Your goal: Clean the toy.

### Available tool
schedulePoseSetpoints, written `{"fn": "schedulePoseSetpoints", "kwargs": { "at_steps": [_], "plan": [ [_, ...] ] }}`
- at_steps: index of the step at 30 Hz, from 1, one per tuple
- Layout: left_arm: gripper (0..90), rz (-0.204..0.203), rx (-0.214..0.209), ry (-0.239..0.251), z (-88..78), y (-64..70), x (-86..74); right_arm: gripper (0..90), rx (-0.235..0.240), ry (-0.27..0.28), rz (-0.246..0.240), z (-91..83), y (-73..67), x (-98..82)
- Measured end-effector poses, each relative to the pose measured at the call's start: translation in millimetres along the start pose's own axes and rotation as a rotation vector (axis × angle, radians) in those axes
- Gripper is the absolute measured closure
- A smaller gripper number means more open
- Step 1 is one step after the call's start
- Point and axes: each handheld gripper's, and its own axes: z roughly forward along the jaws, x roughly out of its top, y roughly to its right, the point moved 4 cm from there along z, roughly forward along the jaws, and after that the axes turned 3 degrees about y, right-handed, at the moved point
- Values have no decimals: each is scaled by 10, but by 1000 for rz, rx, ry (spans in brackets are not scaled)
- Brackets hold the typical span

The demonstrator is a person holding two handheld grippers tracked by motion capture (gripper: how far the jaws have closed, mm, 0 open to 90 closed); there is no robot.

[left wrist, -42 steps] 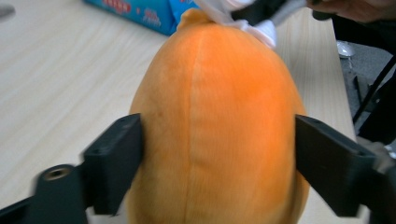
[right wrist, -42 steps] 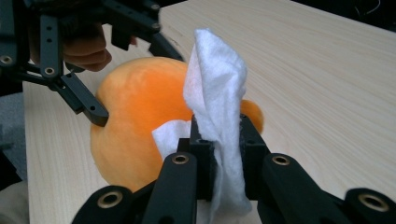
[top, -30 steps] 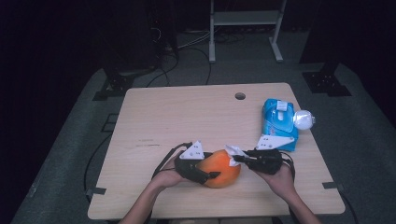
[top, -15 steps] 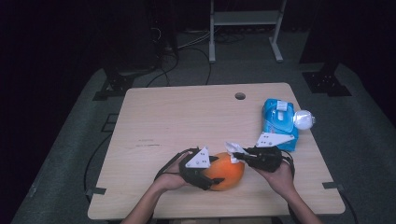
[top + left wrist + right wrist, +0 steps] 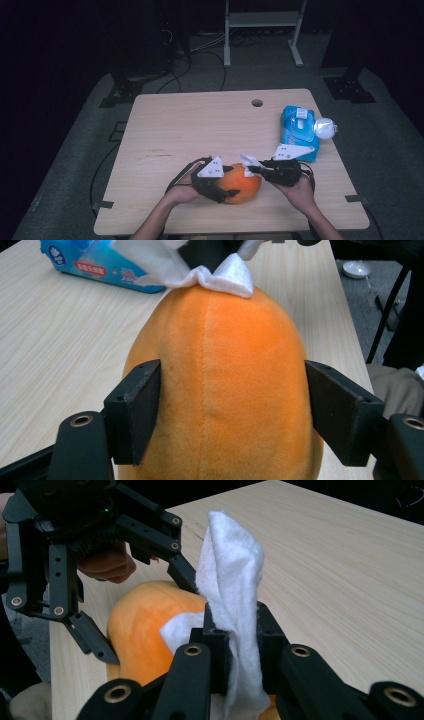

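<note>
My right gripper (image 5: 235, 630) pinches a white tissue (image 5: 230, 580) against the orange plush toy (image 5: 220, 390). My left gripper (image 5: 232, 405) straddles the toy, its jaws just opening, the right pad off its side.

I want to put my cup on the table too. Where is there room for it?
The whole left half of the table is bare wood, and so is the far middle near the small hole. It is crowded at the near edge, where both grippers work on the orange plush toy, and on the right by the blue wipes pack.
</note>
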Motion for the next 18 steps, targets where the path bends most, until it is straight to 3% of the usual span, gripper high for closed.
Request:
{"fn": "schedulePoseSetpoints", "kwargs": {
  "at_steps": [3,4,5,6,9,12,15,17,18],
  "plan": [
    [261,-28,14,-4,-32,-60,-10,796,-13,-6,22,-18,85,-39],
    [259,-70,29,10,-57,-110,-26,797,-16,1,61,-54,170,-86],
    [258,-70,29,10,-57,-110,-26,797,-16,1,61,-54,170,-86],
    [257,-95,40,6,-80,-153,-48,796,-29,-2,67,-87,202,-107],
    [251,-119,44,14,-90,-181,-58,796,-31,-7,68,-98,203,-128],
    [234,-171,56,28,-56,-205,-61,796,-5,4,59,-62,128,-93],
    [226,-168,53,22,-46,-190,-56,796,10,5,31,-18,48,-47],
    [238,-145,49,16,-51,-165,-50,795,8,0,29,-6,55,-54],
    [250,-111,39,13,-54,-126,-36,795,8,0,41,-13,88,-68]
  ]
}}
